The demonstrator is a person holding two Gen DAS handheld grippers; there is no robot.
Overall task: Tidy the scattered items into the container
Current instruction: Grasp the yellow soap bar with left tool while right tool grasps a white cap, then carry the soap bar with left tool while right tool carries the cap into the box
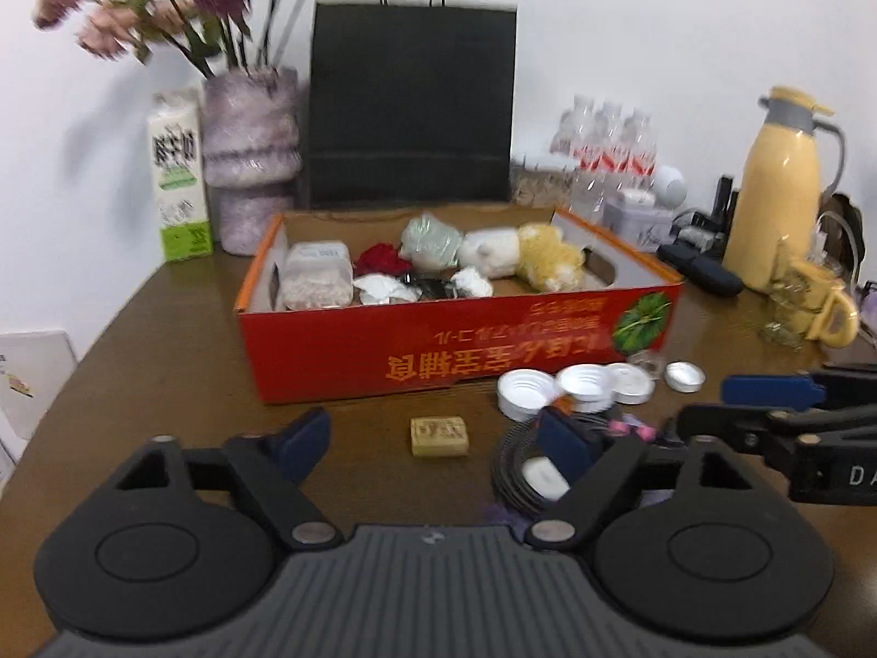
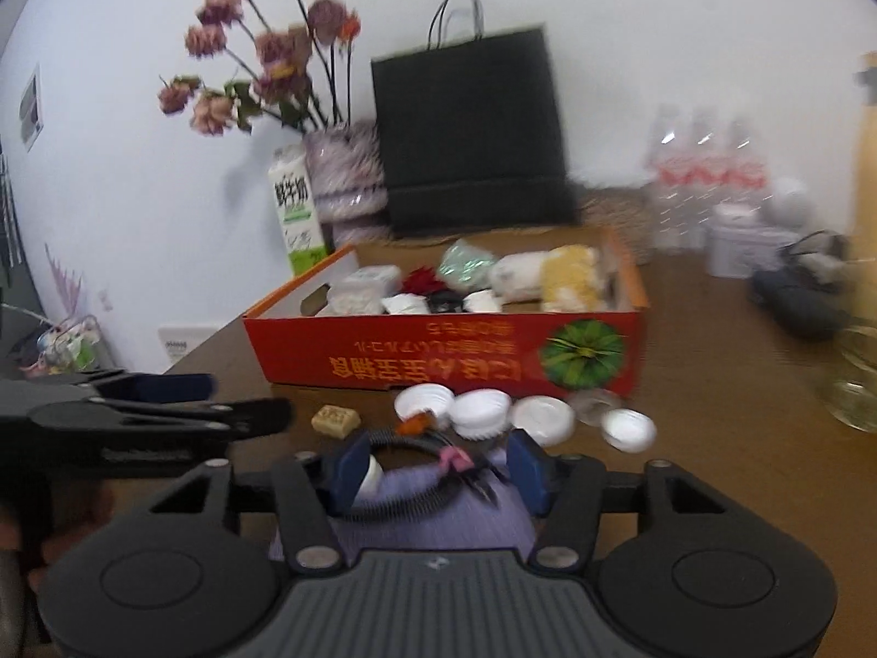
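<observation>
The red cardboard box (image 1: 438, 345) (image 2: 438, 351) stands open in the middle of the brown table and holds plush toys, a plastic tub and crumpled paper. In front of it lie several white caps (image 1: 581, 384) (image 2: 482, 411), a tan block (image 1: 440, 437) (image 2: 335, 419) and a coiled black cable (image 1: 510, 471) (image 2: 405, 499) on purple cloth (image 2: 438, 526). My left gripper (image 1: 433, 438) is open, the tan block just ahead between its fingers. My right gripper (image 2: 438, 469) is open astride the cable coil. Each gripper shows in the other's view: the right (image 1: 723, 406), the left (image 2: 241, 400).
Behind the box stand a black paper bag (image 1: 411, 104), a vase of flowers (image 1: 249, 153) and a milk carton (image 1: 178, 175). Water bottles (image 1: 608, 148), a yellow flask (image 1: 778, 192), a yellow mug (image 1: 816, 301) and a dark case (image 1: 701, 268) crowd the right. The table edge (image 1: 82, 362) runs along the left.
</observation>
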